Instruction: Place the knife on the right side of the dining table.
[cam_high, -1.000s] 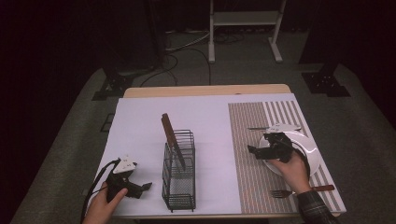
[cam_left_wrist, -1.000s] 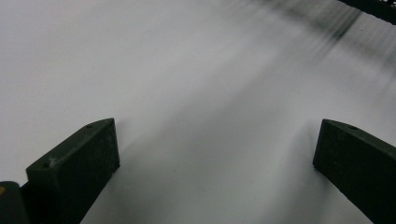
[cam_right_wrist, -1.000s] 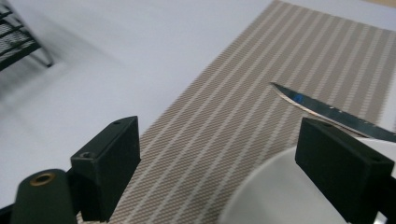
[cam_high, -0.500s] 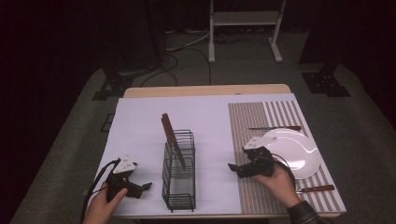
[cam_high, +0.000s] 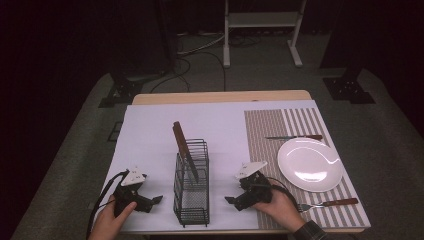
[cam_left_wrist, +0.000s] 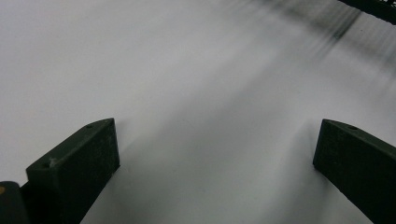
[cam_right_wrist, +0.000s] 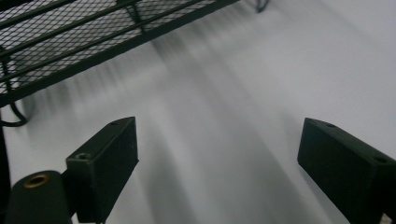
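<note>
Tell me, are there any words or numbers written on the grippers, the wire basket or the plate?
No text can be read anywhere.
Left gripper, grey three-cornered plate on top: small dark specks, too small to read.
Right gripper, grey three-cornered plate on top: small dark specks, too small to read.
Black wire mesh basket: no label.
Round white plate: plain, no marks.
Striped brown and white placemat: stripes, no writing.

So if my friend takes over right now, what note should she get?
Left claw: open, holding nothing, low over the white mat.
Right claw: open, holding nothing, low beside the wire rack.
Rack: one brown-handled knife stands in it.
On the striped mat: plate, second knife behind it, fork in front.
Done: plate laid, it seems. Left: probably the knife in the rack.
</note>
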